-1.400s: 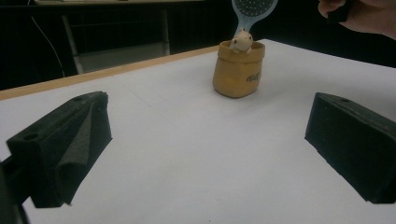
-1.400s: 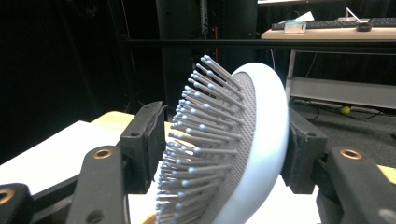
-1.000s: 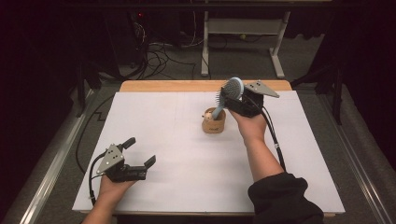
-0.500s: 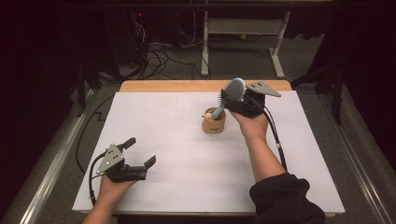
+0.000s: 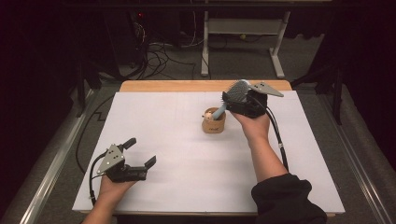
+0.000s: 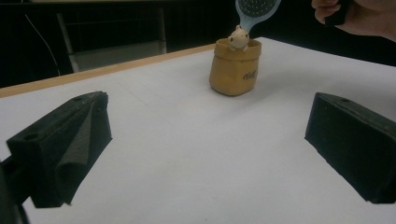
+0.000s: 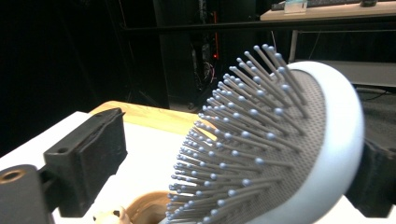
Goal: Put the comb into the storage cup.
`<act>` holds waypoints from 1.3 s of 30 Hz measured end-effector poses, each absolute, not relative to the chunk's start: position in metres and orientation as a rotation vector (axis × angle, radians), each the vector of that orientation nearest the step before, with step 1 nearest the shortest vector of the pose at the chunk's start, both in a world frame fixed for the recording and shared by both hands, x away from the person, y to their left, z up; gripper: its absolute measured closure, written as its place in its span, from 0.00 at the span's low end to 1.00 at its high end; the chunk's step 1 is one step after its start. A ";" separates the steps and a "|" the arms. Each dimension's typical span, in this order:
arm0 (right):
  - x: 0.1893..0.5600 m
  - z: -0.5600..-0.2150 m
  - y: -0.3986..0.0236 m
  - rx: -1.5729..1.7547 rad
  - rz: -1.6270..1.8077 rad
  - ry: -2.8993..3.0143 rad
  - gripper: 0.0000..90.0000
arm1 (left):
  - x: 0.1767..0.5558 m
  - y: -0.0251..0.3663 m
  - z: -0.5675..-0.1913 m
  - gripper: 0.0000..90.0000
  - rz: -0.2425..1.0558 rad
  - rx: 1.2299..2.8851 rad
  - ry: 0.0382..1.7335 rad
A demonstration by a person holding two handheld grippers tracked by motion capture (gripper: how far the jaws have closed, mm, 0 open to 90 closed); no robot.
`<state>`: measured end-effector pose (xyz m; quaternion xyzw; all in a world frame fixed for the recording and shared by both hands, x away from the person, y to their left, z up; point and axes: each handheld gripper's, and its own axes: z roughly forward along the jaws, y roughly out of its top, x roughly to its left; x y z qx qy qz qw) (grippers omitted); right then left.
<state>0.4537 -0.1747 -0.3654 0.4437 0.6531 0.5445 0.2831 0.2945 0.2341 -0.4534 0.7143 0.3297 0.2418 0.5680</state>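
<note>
The pale blue oval hairbrush with grey bristles [image 5: 236, 93] stands tilted, handle down in the small tan pot [image 5: 214, 125] at the far middle of the white table [image 5: 177, 140], beside a small cream figure [image 6: 237, 38]. The right gripper [image 5: 238, 100] has just been opening its 2 jaws; the brush head sits between them, left pad clear. The left gripper [image 5: 140, 156] rests near left, jaws wide apart, holding nothing.
</note>
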 end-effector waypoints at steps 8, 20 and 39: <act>0.456 -0.368 -0.178 1.205 1.447 1.755 0.02 | 0.294 0.234 -0.453 0.02 0.568 1.677 0.773; 0.457 -0.370 -0.182 1.216 1.421 1.759 0.00 | 0.295 0.235 -0.454 0.02 0.563 1.678 0.777; 0.442 -0.369 -0.193 1.178 1.381 1.774 0.00 | 0.296 0.236 -0.455 0.02 0.571 1.675 0.787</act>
